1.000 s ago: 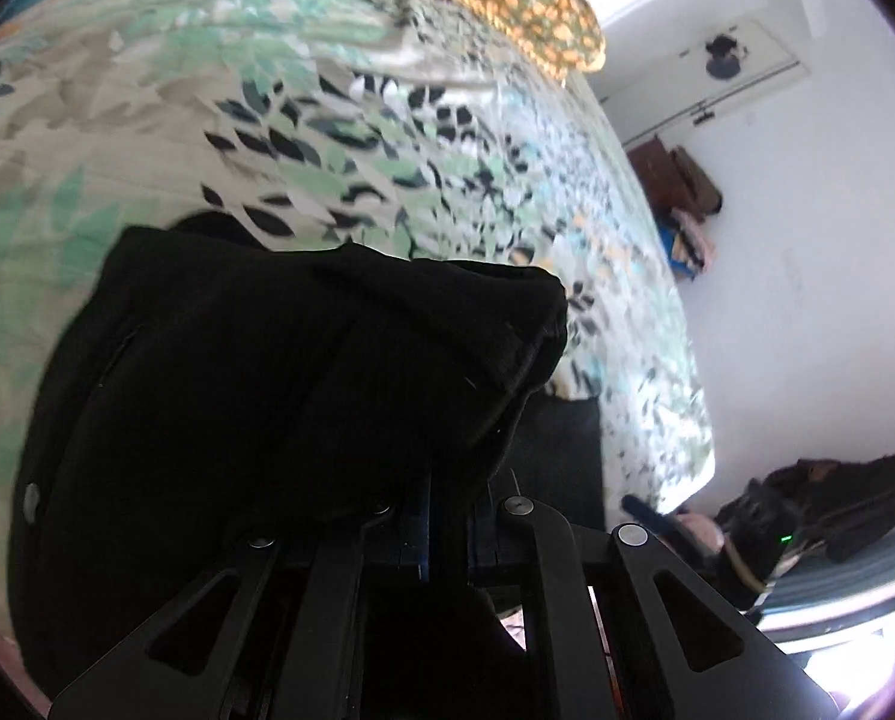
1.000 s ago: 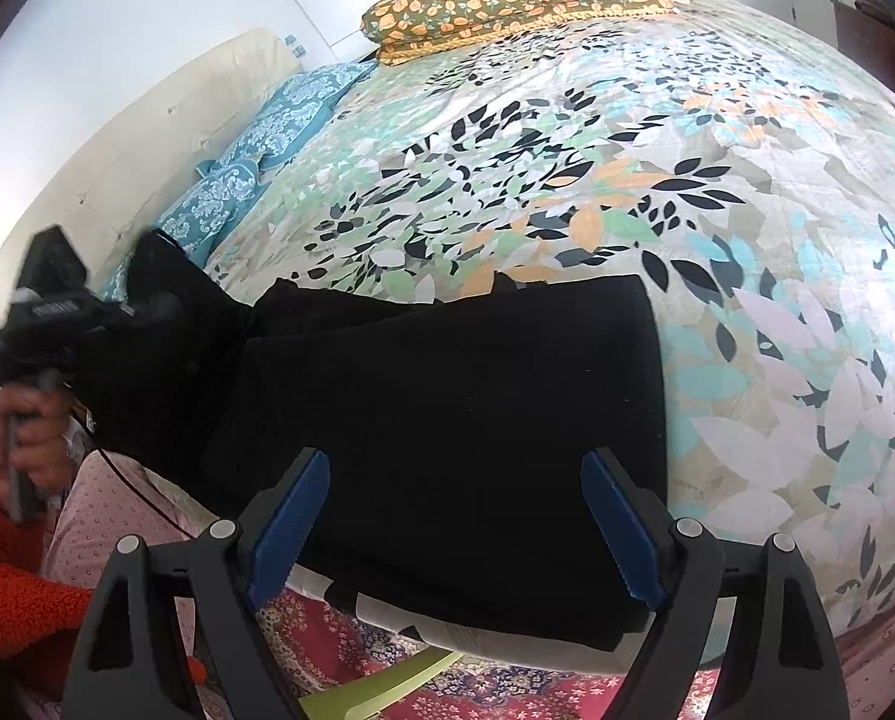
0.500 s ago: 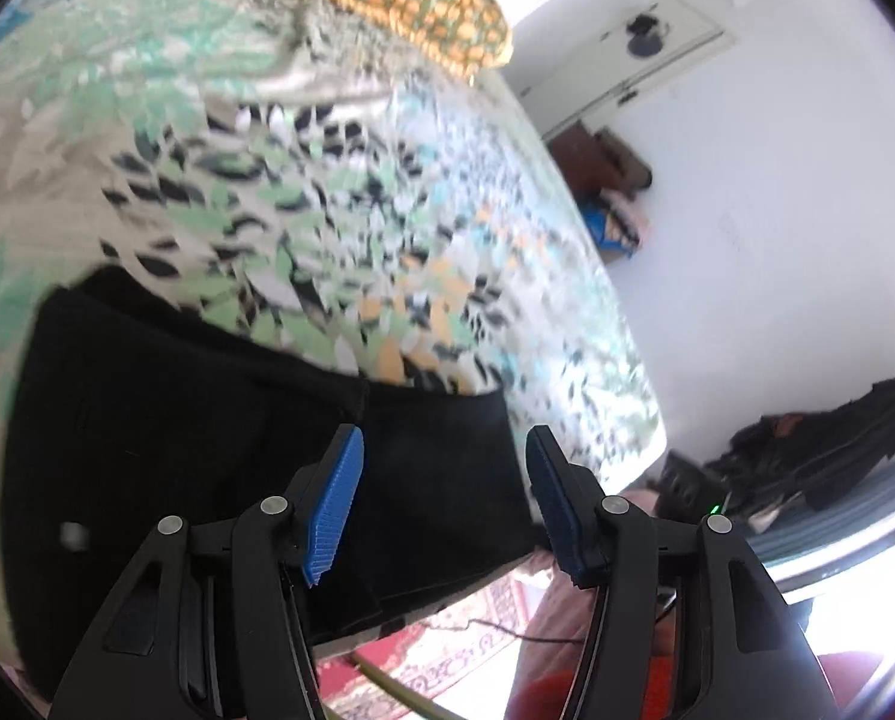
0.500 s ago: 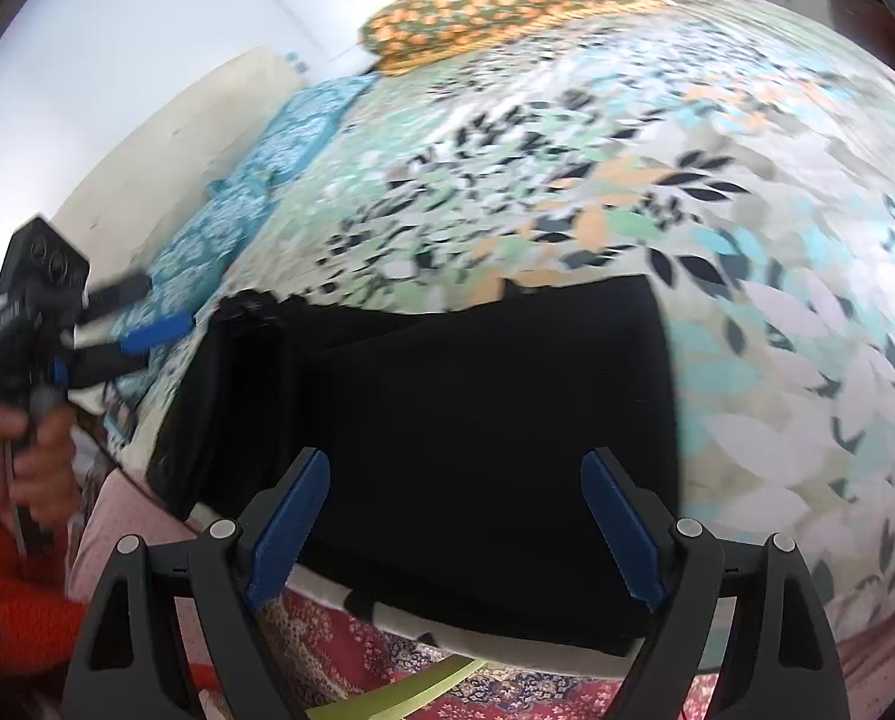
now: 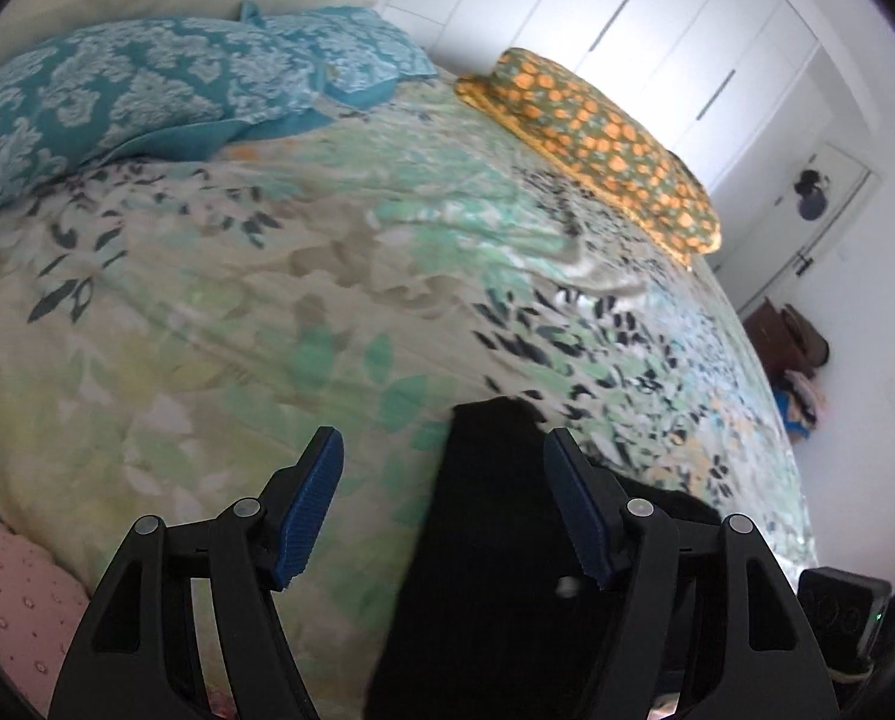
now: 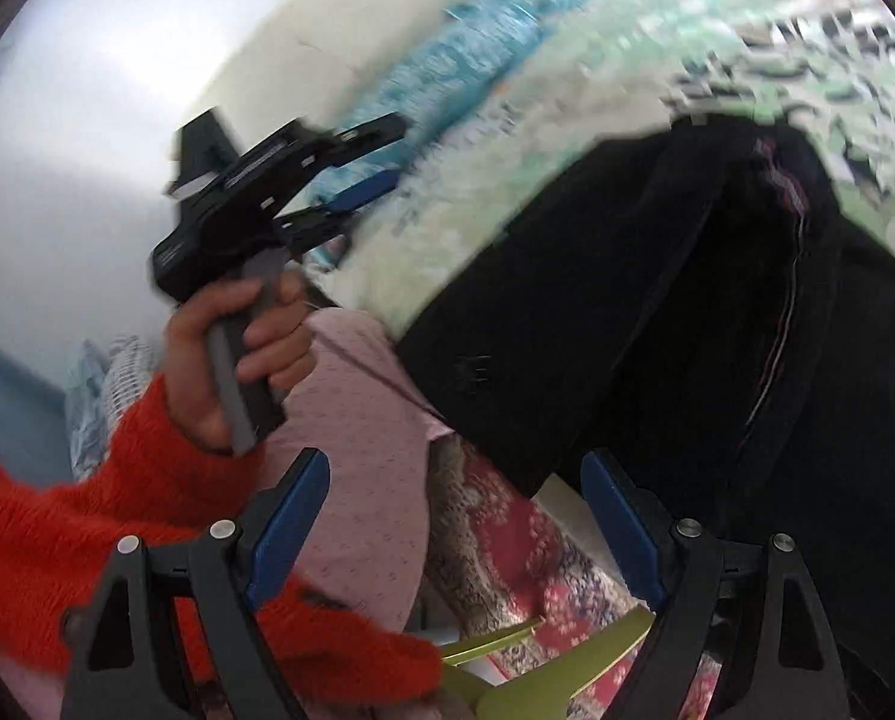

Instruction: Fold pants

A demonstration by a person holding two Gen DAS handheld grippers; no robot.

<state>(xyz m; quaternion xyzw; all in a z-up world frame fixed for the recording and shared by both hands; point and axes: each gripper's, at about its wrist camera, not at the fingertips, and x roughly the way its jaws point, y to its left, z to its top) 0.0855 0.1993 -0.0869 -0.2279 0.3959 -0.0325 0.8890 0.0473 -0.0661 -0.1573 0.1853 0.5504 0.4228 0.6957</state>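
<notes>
The black pants (image 5: 495, 540) lie folded on the floral bedspread (image 5: 267, 312) near the bed's front edge. In the right wrist view the pants (image 6: 687, 300) fill the right side, with a folded edge and seam showing. My left gripper (image 5: 444, 498) is open and empty, hovering above the pants' left edge. It also shows in the right wrist view (image 6: 369, 162), held by a hand in a red sleeve, away from the pants. My right gripper (image 6: 456, 516) is open and empty, low beside the bed's edge near the pants' corner.
Blue patterned pillows (image 5: 147, 96) and an orange patterned pillow (image 5: 603, 144) lie at the head of the bed. A pink dotted cloth (image 6: 363, 408), a red patterned rug (image 6: 525, 552) and a green chair part (image 6: 543, 678) lie below the bed's edge. White wardrobes (image 5: 627, 12) stand behind.
My left gripper let go of the pants, opened and swung up and left toward the pillows. My right gripper stayed open and turned left and down toward the bed's edge.
</notes>
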